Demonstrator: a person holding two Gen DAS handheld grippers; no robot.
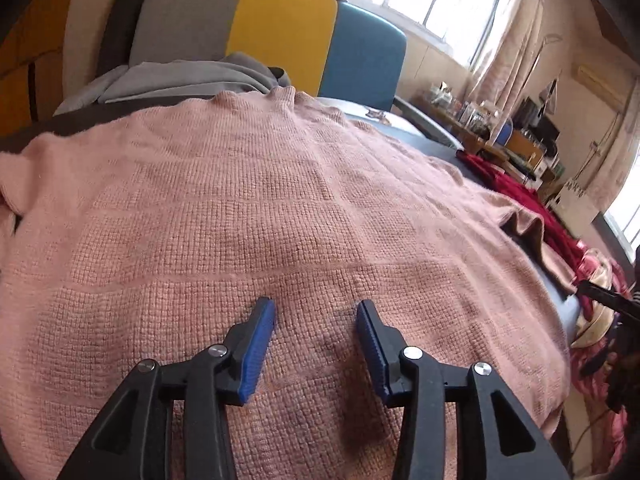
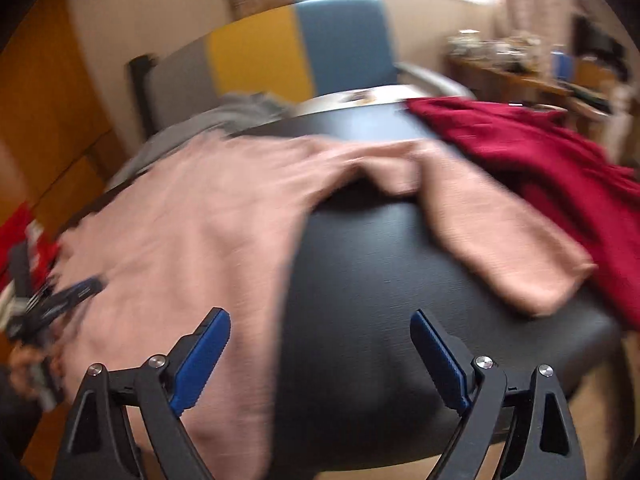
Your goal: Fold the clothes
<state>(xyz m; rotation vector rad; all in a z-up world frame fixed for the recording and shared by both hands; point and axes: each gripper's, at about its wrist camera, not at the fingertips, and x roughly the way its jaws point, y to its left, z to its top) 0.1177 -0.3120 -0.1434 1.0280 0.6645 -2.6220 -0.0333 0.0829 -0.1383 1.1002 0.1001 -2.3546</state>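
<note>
A pink knitted sweater lies spread flat over a dark table. My left gripper hovers open just above the sweater's near part, nothing between its blue pads. In the blurred right wrist view the sweater's body covers the table's left side. One sleeve runs out to the right over bare tabletop. My right gripper stands wide open over the sweater's edge and the bare table, holding nothing. The left gripper shows at the far left there.
A dark red garment is heaped on the table's right side, next to the sleeve. A grey garment lies behind the sweater, before a grey, yellow and blue seat back. A cluttered sideboard stands under the window.
</note>
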